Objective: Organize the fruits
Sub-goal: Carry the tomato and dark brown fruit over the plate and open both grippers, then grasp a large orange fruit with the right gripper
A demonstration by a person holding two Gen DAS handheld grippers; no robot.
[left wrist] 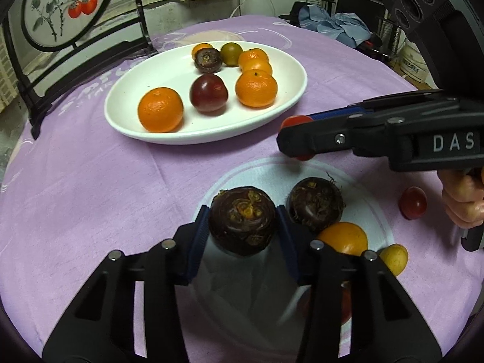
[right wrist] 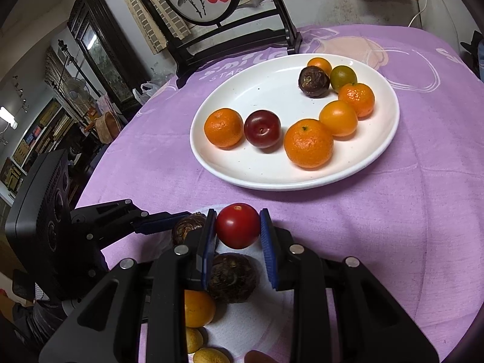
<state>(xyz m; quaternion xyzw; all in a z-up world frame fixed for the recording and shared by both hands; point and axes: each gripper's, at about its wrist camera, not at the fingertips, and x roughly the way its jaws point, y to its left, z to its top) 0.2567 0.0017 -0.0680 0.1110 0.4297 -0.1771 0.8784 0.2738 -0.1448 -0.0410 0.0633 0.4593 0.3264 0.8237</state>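
My left gripper is shut on a dark brown water chestnut and holds it above the purple cloth. My right gripper is shut on a red cherry tomato; it shows from the side in the left wrist view. A white oval plate lies further back with several oranges, a dark red plum, a green-brown fruit and another chestnut. The plate also shows in the right wrist view.
Loose on the cloth near the grippers lie a second chestnut, an orange fruit, a yellow fruit and a red tomato. A black-framed painted screen stands at the back left.
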